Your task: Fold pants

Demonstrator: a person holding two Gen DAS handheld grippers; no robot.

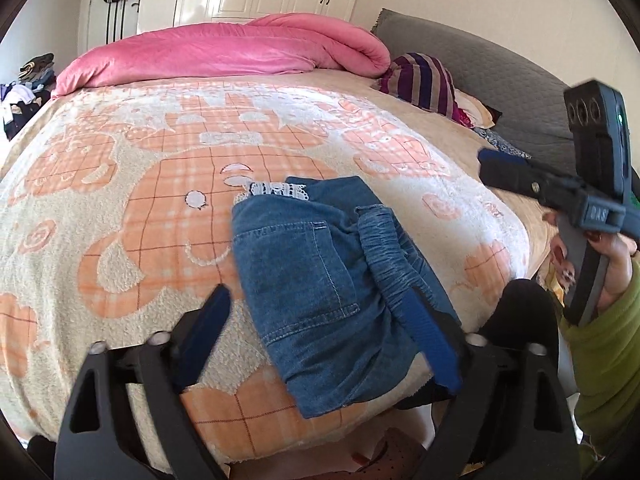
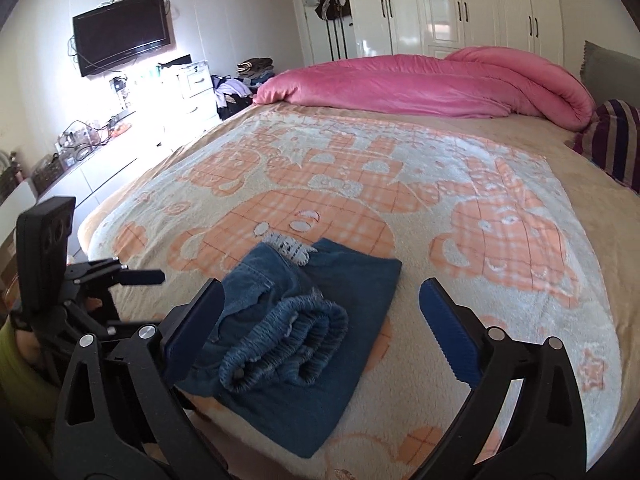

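Since both sets of fingers stand spread wide with nothing pinched between them, the fold looks finished and the grip given up. At the bottom of the left wrist view the left gripper (image 1: 320, 340) frames the pants (image 1: 320, 280): its right finger (image 1: 430, 344) lies over or against the gathered waistband (image 1: 394, 256), though whether it touches cannot be told, while its left finger (image 1: 208, 332) hangs over bare blanket (image 1: 140, 200). At the bottom of the right wrist view the right gripper (image 2: 320, 340) is open just as wide; its left finger (image 2: 196, 328) sits at the edge of the denim, contact unclear, and its right finger (image 2: 448, 332) is well clear of the cloth. The pants (image 2: 304, 336) lie in a compact folded bundle at the lower middle of both frames, near the front edge of the bed (image 2: 592, 220), with the elastic waistband (image 2: 288, 348) rolled on top and a strip of white lace (image 2: 290, 246) peeking out at the far end. That placement probably keeps the bundle within easy reach. In the left wrist view the right gripper (image 1: 504, 172) shows at the right edge, held by a hand (image 1: 612, 264) in a green sleeve (image 1: 608, 360). A pink quilt (image 2: 420, 80) lies across the upper part of the frame.
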